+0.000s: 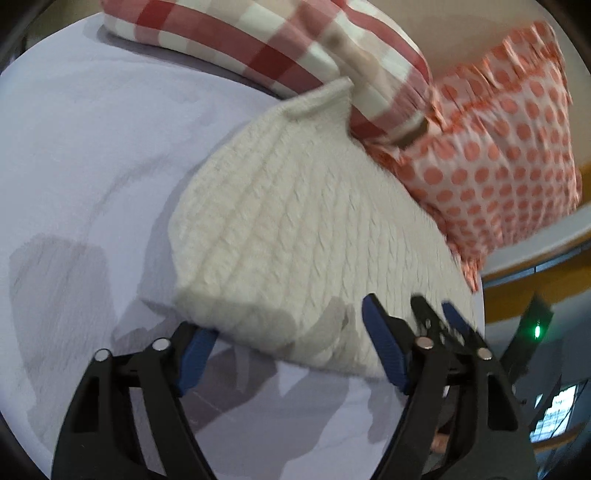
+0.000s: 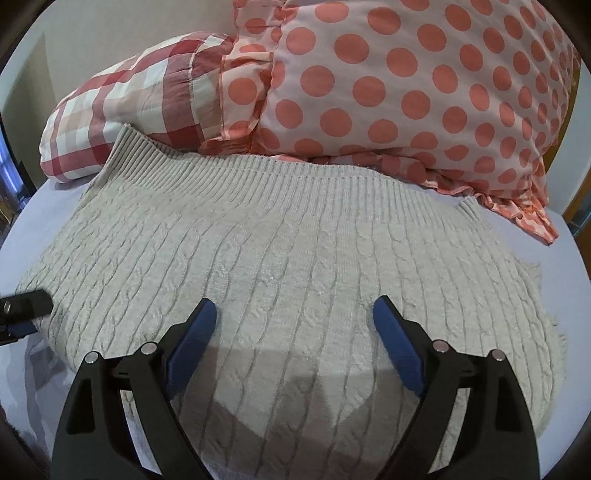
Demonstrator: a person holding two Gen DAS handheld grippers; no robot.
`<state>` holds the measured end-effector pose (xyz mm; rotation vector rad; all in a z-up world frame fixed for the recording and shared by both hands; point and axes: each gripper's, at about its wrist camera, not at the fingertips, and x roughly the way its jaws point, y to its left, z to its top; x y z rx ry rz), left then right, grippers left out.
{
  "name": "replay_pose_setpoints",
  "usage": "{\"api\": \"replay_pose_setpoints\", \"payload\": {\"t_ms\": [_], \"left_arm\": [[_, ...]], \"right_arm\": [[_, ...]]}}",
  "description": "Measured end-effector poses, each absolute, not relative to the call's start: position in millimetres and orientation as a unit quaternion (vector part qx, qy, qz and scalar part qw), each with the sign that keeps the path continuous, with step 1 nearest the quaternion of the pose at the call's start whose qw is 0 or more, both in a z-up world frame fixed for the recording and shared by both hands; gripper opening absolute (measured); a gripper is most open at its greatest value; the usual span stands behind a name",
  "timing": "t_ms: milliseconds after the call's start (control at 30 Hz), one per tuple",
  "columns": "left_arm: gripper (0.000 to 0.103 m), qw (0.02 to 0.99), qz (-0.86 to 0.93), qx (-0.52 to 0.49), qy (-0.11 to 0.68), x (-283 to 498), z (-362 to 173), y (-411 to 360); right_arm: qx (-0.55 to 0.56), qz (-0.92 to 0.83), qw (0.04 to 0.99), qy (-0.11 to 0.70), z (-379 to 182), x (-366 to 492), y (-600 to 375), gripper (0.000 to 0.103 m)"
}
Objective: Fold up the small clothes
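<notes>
I see a bed with a pale lilac sheet (image 2: 576, 332) filling most of both views. Two pillows lie at its head: a red and white checked pillow (image 2: 122, 110) and a white pillow with coral dots (image 2: 424, 92), touching each other. Behind them I see a plain cream wall (image 2: 110, 29). To the right a small green light (image 1: 537, 331) glows in a dim area.
</notes>
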<state>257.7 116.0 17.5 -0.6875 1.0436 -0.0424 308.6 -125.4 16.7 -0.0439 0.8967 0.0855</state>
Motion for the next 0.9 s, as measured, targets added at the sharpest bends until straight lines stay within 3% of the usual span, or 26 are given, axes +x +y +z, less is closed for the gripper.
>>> {"api": "replay_pose_setpoints", "payload": {"t_ms": [33,67,100,233,600,900], "left_arm": [[0.055,0.811,-0.012,-0.328,0.485,260,16,119],[0.051,0.81,-0.004,-0.339,0.478,261,14,124],[0.036,0.81,0.004,-0.356,0.466,261,11,131],[0.023,0.813,0.0,-0.374,0.447,264,5,136],[0.019,0.903,-0.052,-0.206,0.374,274,98,69],[0.018,0.914,-0.171,-0.07,0.36,293,143,-77]], "right_arm": [[-0.021,0.042,0.9,0.433,16,309,-125,0.089],[-0.02,0.043,0.9,0.433,15,310,-125,0.089],[-0.018,0.044,0.9,0.433,15,310,-125,0.089],[0.008,0.033,0.909,0.416,19,302,-129,0.089],[-0.041,0.027,0.904,0.425,13,298,-135,0.089],[0.016,0.033,0.908,0.418,32,259,-186,0.088]]}}
